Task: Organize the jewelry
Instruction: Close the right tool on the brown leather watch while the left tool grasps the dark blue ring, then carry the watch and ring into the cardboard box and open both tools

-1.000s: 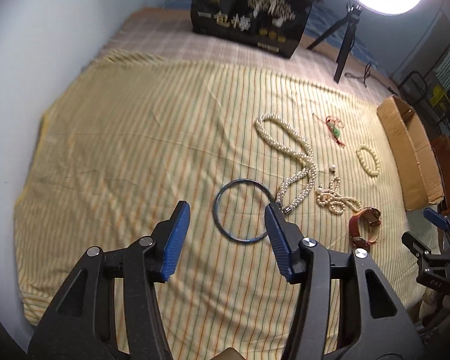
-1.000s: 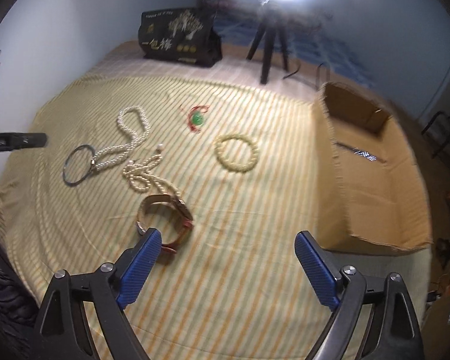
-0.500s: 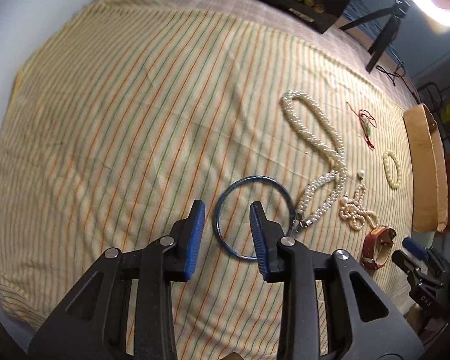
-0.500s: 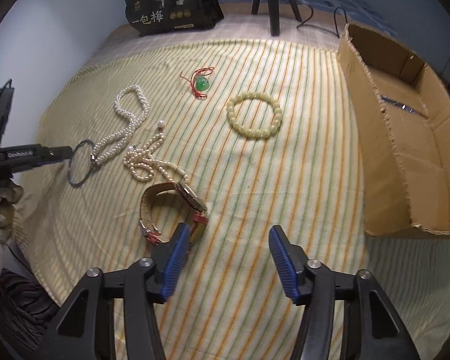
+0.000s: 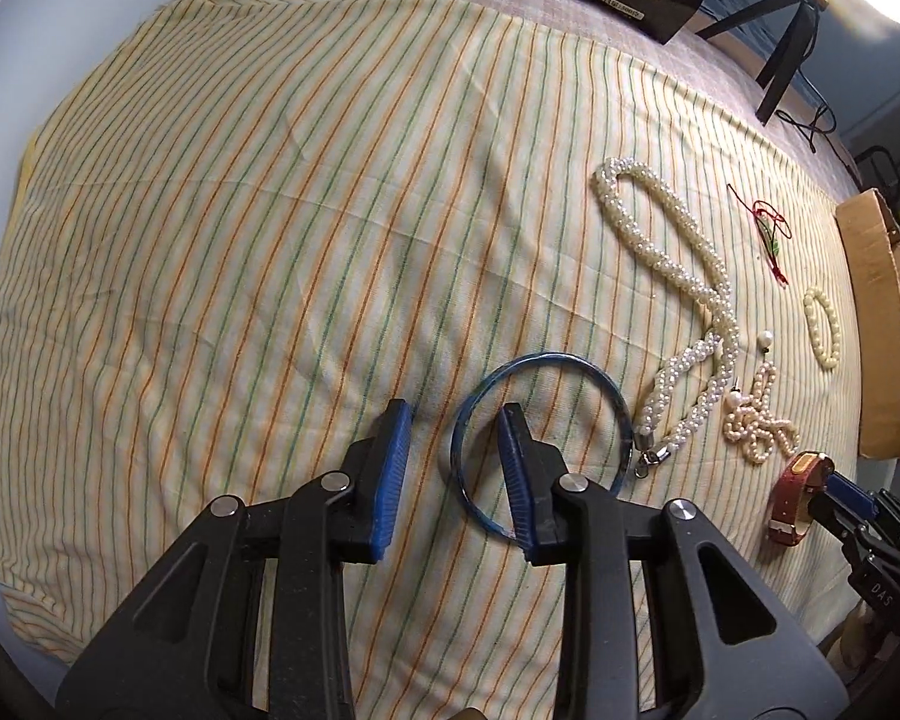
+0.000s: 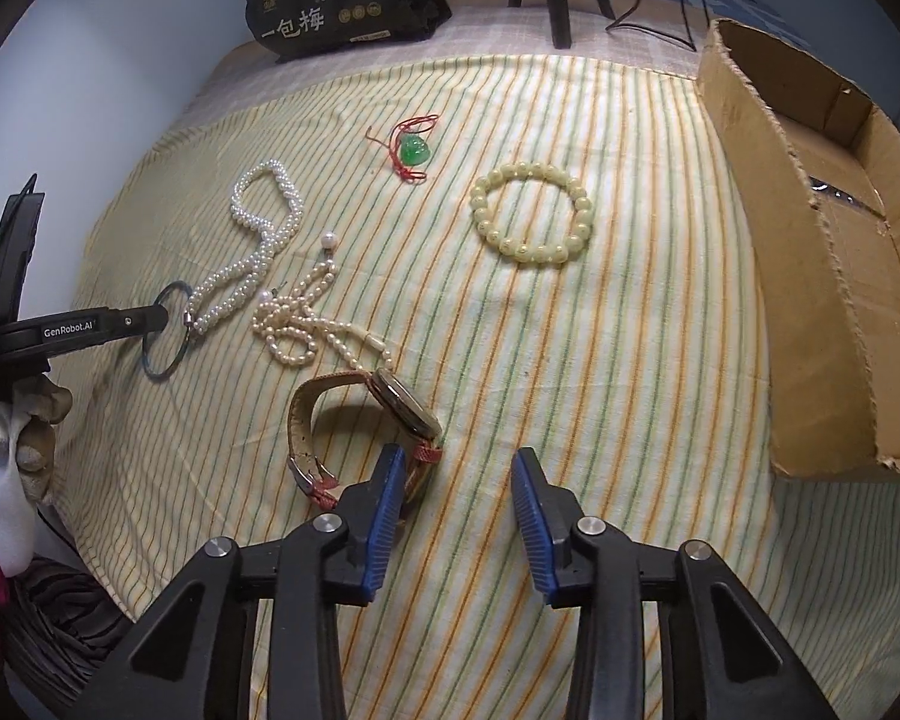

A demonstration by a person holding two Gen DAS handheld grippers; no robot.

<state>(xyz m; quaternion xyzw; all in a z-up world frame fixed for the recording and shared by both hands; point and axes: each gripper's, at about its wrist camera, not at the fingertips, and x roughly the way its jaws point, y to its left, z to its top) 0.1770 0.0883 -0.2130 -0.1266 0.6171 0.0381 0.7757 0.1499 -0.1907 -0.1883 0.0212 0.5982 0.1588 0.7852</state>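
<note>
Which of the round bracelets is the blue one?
The thin blue bangle, straddled by the left gripper. The other round bracelet is chunky pale-yellow beads near the cardboard box.

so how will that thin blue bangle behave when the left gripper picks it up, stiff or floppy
Probably stiff: the blue bangle holds a clean round hoop on the striped cloth, unlike the slumped pearl necklace. It looks thin, so likely light. The left gripper straddles one side of its rim, so it may pivot or slip between the pads.

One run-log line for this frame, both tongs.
left tongs: straddling blue bangle rim, not clamped | right tongs: closing, left finger beside watch, nothing between | box: open
</note>
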